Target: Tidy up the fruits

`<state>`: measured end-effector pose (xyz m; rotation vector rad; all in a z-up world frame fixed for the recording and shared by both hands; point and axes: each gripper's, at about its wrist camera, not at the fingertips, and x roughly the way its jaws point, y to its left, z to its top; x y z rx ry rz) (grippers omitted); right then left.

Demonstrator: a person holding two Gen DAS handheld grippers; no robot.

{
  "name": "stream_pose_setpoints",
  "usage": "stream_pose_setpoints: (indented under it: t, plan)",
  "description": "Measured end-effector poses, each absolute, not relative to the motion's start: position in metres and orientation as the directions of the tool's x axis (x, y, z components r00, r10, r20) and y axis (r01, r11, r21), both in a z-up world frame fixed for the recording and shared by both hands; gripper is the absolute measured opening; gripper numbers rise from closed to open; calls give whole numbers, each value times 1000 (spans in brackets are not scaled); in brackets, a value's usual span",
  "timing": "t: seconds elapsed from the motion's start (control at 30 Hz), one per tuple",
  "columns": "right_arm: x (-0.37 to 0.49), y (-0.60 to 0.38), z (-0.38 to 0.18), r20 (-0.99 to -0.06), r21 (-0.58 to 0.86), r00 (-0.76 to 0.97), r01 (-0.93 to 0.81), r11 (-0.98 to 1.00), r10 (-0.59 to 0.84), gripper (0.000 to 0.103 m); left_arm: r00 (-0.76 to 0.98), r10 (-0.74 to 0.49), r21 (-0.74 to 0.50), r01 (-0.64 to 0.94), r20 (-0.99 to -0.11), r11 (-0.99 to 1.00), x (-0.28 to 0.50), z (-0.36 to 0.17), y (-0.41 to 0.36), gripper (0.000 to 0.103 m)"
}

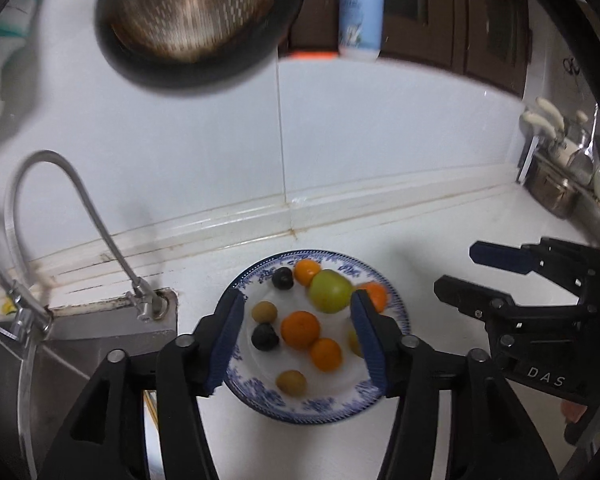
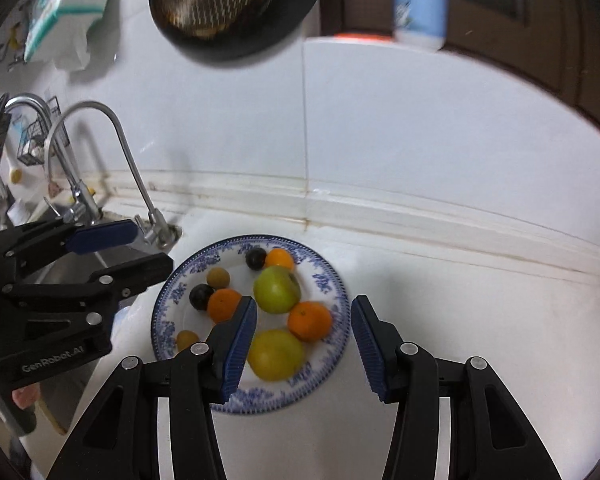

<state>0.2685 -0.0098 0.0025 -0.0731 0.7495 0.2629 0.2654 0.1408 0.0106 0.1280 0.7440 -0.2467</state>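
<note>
Left wrist view: left tongs (image 1: pixel 298 308) hang above the plate (image 1: pixel 268 400), jaws parted with nothing between the pads; the fruit shows through the gap from well below. No earlier view to compare. Plate is white with a blue patterned rim, sitting on the white bench (image 1: pixel 440 240) just right of the steel sink (image 1: pixel 80 344). On the plate: a green apple (image 1: pixel 331 291) toward the back, an orange (image 1: pixel 300 330) at centre with a second one (image 1: pixel 326 355) touching it in front, two dark plums (image 1: pixel 282 278) (image 1: pixel 265 337), and small brownish-yellow fruits (image 1: pixel 264 313) (image 1: pixel 291 383). Right tongs (image 1: pixel 456 272) come in from the right edge of this view, off the plate, jaws apart and empty. A curved tap (image 1: pixel 80 200) rises from the sink corner. Up on the wall, blurred, a round metal strainer (image 1: pixel 192 12) and a white-and-blue bottle (image 1: pixel 361 12). Right wrist view: right tongs (image 2: pixel 304 320) also stand over the plate (image 2: pixel 328 280), moderately parted, gripping nothing. A yellow-green apple (image 2: pixel 275 354) lies at the near rim beside the left pad but below it; whether they touch I cannot tell. An orange (image 2: pixel 310 321) sits behind it. Left tongs (image 2: pixel 152 246) show at the left, over the sink edge, empty.
</note>
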Motion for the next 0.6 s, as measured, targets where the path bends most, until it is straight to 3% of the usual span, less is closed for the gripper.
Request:
stream_pose_setpoints:
  t: [0.1, 0.3, 0.37, 0.6]
  plan:
    - [246, -20, 11, -666, 43, 716, -243, 969, 209, 59, 735, -178, 11, 245, -654, 970, 239, 23, 135, 62]
    - [196, -45, 26, -641, 94, 732, -226, 970, 233, 60, 781, -123, 9, 163, -613, 987, 188, 35, 121, 76]
    - [180, -54, 29, -632, 97, 742, -210, 973, 223, 69, 786, -122, 0, 154, -606, 988, 173, 36, 116, 77]
    - [116, -80, 40, -579, 70, 796, -165, 984, 175, 82, 811, -103, 7, 130, -576, 991, 108, 46, 96, 96]
